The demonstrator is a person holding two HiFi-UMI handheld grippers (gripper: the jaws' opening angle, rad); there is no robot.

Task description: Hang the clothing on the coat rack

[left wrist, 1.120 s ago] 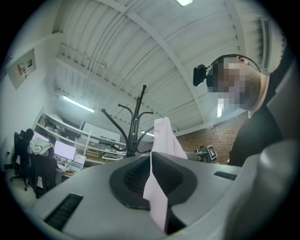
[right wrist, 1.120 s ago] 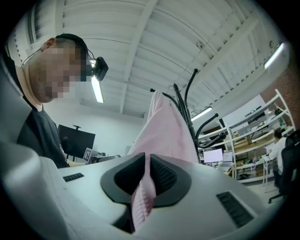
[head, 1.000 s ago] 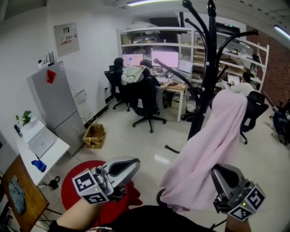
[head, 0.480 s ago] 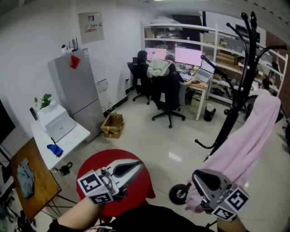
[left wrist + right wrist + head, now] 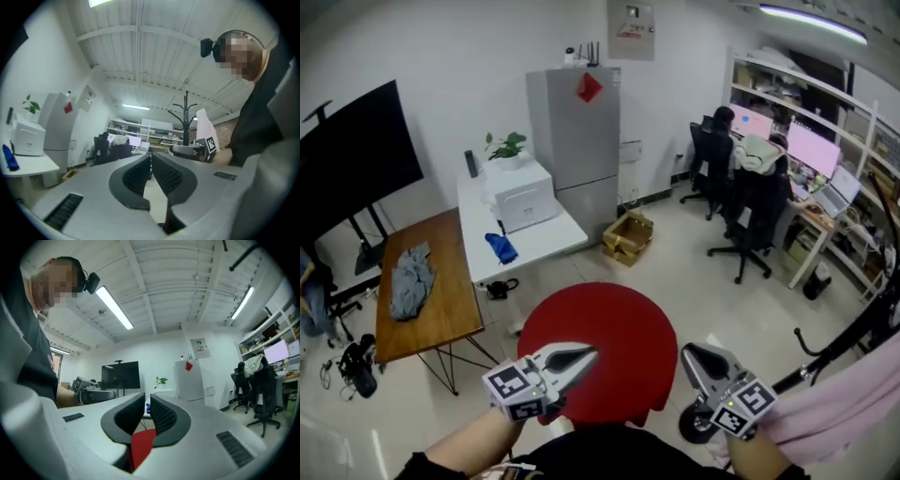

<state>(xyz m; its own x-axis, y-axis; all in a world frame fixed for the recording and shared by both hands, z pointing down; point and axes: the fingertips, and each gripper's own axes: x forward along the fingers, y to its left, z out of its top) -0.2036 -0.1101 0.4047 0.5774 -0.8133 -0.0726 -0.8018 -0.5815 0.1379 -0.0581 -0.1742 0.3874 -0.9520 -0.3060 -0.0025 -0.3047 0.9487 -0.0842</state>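
Observation:
The pink garment (image 5: 851, 405) hangs at the lower right edge of the head view, beside a black leg of the coat rack (image 5: 836, 343). The left gripper view shows the rack (image 5: 186, 111) upright with the garment (image 5: 203, 125) draped on it, far off. My left gripper (image 5: 592, 352) is shut and empty above the red round stool (image 5: 600, 328). My right gripper (image 5: 688, 350) hovers left of the garment, clear of it. Its jaws stand a narrow gap apart with nothing between them (image 5: 147, 402).
A wooden table (image 5: 441, 314) with a grey cloth (image 5: 410, 279) stands at the left. Behind it are a white table (image 5: 525, 239) with a printer, a grey fridge (image 5: 577, 131) and a cardboard box (image 5: 626, 239). People sit on office chairs (image 5: 757, 211) at desks on the right.
The head view has swung to the left, so the rack and pink garment slid to the right edge. Both grippers stay low in front, now over the red stool.

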